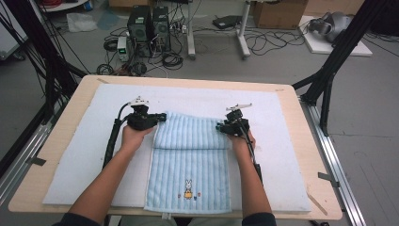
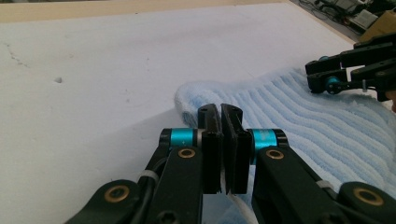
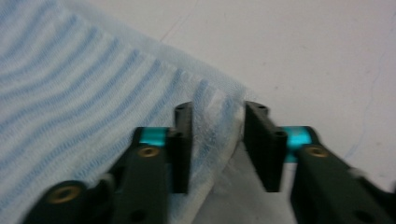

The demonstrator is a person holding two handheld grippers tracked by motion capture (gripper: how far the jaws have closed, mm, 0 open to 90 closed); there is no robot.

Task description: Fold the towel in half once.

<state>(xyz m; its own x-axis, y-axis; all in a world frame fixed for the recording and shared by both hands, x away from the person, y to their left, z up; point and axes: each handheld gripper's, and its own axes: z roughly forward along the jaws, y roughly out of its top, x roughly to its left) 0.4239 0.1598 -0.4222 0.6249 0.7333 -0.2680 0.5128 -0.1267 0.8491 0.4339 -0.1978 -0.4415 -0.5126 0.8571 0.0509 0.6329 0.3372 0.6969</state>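
High view: a blue striped towel (image 1: 188,162) lies on a white mat (image 1: 70,155) covering the wooden table (image 1: 61,127), its far part folded back toward the person. At the fold's left corner the left gripper (image 1: 162,116) has its jaws pressed together, pinching the towel's edge. At the right corner the right gripper (image 1: 219,126) has its jaws spread, straddling the towel's edge.

A light wooden table (image 1: 61,141) carries a white mat (image 1: 84,155) that covers most of its top, leaving a bare wood border all round. On the mat, at the middle and reaching the near edge, lies a blue striped towel (image 1: 188,174), its far part folded back over itself.
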